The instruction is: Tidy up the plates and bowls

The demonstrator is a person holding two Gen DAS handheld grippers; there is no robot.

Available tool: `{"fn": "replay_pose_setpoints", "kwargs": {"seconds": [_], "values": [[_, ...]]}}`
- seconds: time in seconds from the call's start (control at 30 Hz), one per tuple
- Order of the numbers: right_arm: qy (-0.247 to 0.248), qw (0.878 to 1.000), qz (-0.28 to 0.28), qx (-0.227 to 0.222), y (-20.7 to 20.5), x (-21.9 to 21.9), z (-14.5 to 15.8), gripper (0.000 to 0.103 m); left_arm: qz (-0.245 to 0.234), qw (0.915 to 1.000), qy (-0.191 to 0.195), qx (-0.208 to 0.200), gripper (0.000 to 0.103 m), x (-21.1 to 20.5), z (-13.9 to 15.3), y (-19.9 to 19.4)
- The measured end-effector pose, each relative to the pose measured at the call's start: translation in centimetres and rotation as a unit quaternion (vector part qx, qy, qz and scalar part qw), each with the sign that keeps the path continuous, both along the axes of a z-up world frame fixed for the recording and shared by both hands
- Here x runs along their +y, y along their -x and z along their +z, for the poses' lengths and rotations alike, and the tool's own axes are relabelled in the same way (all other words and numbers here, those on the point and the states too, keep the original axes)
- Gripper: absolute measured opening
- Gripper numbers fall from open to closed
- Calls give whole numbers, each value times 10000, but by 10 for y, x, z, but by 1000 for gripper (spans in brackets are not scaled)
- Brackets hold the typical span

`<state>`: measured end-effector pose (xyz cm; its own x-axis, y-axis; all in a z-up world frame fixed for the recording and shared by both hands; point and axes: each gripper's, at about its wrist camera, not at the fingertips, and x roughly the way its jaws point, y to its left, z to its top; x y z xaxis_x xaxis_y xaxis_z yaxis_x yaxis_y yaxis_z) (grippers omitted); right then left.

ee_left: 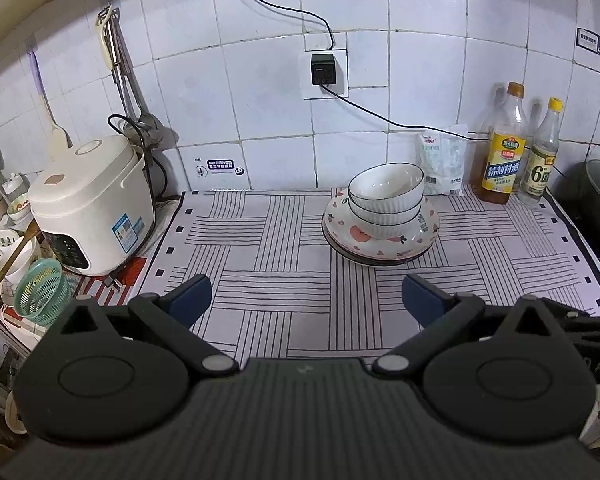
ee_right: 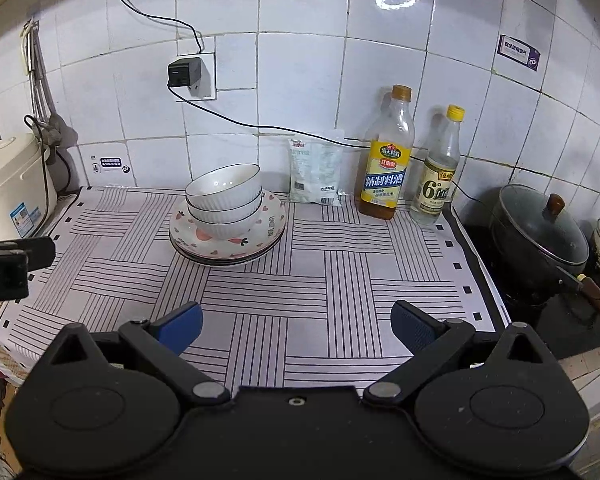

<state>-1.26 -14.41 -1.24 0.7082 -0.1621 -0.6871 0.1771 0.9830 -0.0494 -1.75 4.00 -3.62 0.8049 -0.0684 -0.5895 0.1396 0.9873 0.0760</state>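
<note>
Okay, both claws sit spread apart and empty: your left claw (ee_left: 306, 300) and right claw (ee_right: 296, 326) hover over the striped mat (ee_left: 284, 248), well short of the dishes. The stack of bowls (ee_left: 386, 200) sits nested on the plates (ee_left: 380, 246) at about 1 o'clock in the left view, 11 o'clock in the right view, toward the back of the counter near the tiled wall.

Handling, by judgement: glazed ceramic, stiff, heavy as a stack, slick and chippable. Take a bowl by its rim, one pad inside and one outside; the top bowl tilts a little, so lift straight up. Plates are low and flat, so you'd pinch the overhanging edge.

Hard to tell: plate count, since only edges show under the patterned top one, maybe three or four. Bowls look like three. The white packet (ee_right: 316, 172) stands just behind the stack. The rice cooker (ee_left: 88, 204) at 9 o'clock is cut off in the right view.
</note>
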Motion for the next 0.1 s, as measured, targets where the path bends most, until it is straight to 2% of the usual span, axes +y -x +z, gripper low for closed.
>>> {"fn": "replay_pose_setpoints", "kwargs": {"seconds": [0.1], "values": [[-12,10000,3,18,-1,-2,-1,102,-15,10000,6,23,103,0,0,-1]]}}
